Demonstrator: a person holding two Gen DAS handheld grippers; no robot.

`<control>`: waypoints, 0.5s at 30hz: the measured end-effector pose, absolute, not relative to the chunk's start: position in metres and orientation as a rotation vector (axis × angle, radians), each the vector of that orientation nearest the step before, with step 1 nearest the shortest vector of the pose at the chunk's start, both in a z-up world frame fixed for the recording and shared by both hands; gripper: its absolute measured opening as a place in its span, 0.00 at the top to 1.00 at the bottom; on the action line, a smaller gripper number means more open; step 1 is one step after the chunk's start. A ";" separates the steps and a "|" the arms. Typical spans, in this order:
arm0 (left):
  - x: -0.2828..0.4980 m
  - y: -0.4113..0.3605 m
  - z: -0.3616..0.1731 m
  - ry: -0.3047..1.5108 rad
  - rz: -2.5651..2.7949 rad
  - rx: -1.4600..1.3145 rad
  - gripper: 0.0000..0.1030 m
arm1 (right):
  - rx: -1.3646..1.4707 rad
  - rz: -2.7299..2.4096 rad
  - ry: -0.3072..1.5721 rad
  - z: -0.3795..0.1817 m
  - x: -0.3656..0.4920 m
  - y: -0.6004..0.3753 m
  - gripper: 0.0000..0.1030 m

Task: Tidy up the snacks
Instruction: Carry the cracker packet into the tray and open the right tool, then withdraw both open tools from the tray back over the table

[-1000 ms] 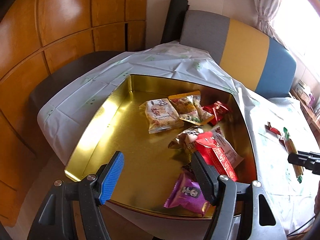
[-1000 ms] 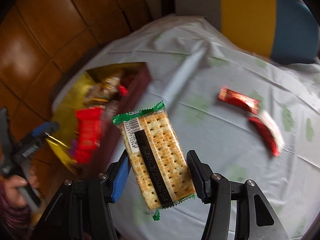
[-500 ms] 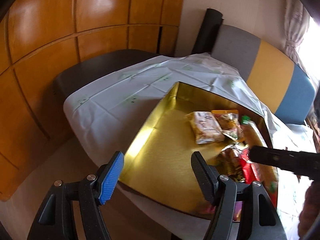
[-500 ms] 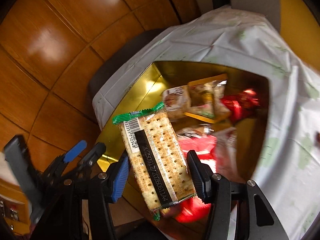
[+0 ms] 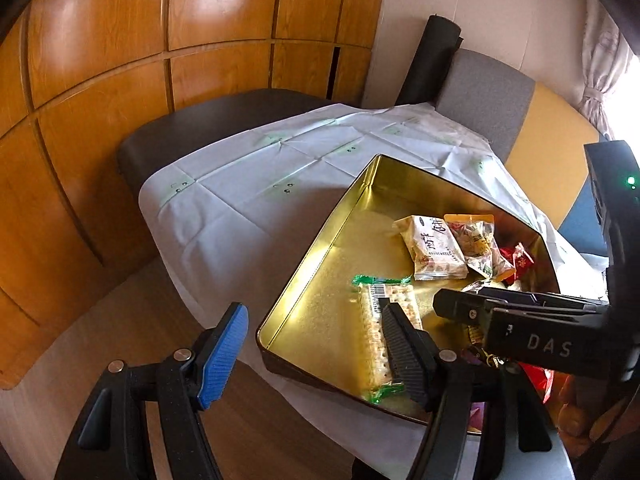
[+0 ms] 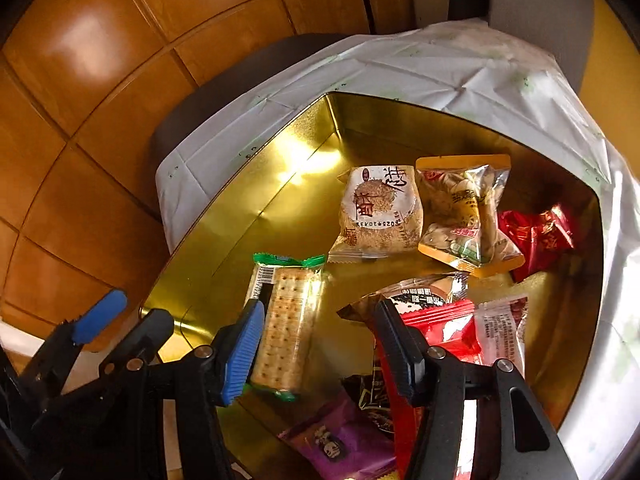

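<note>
Gold tin (image 6: 256, 184): one cracker pack (image 6: 286, 320), two red packets (image 6: 536, 236)

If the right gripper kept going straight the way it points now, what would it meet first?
Probably the gold tin's floor, in the bare patch between the cracker pack and the red packet; depth is unclear. The right gripper's jaws are opening.

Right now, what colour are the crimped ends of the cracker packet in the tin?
Green. The cracker packet shows it best in the right wrist view, lying in the gold tin.
</note>
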State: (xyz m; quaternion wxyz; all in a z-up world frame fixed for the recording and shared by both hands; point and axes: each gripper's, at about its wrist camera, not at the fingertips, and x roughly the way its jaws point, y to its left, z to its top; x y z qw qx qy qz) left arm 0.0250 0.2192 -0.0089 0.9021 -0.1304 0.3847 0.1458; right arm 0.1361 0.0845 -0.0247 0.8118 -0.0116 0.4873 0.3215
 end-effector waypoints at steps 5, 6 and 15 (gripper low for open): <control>0.025 0.213 -0.007 0.796 0.286 -0.258 0.31 | 0.018 0.696 0.985 -0.014 0.125 0.064 0.43; 0.025 0.212 -0.007 0.796 0.280 -0.256 0.32 | 0.024 0.697 0.971 -0.012 0.123 0.062 0.43; 0.024 0.188 0.004 0.779 0.225 -0.202 0.31 | 0.041 0.651 0.861 0.008 0.101 0.020 0.37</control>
